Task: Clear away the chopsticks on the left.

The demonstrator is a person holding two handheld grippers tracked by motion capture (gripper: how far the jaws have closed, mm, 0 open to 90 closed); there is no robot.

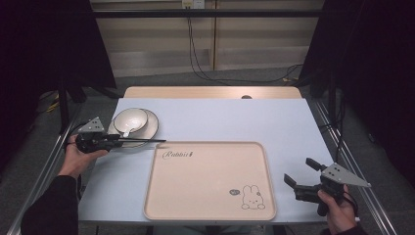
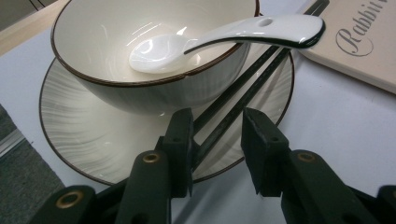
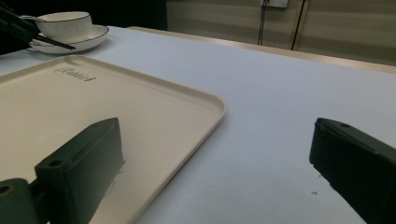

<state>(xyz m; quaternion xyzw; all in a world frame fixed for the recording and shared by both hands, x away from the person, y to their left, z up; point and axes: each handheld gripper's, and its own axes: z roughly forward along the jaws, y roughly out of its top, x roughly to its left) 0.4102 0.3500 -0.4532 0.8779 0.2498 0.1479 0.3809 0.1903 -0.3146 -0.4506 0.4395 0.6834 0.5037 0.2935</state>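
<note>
While the left gripper (image 2: pixel 217 149) straddles the chopsticks (image 2: pixel 243 91) with jaws parted (right gripper (image 1: pixel 302 172) released), closing could nudge the spoon (image 2: pixel 224 39) off the bowl (image 2: pixel 154 88).

Lab: black curtains (image 1: pixel 44 44), metal frame (image 1: pixel 205 13).

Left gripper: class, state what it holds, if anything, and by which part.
The left gripper has the black chopsticks between its jaws near their thick end, but the jaws stand apart, so a firm hold cannot be told. The right gripper holds nothing.
</note>
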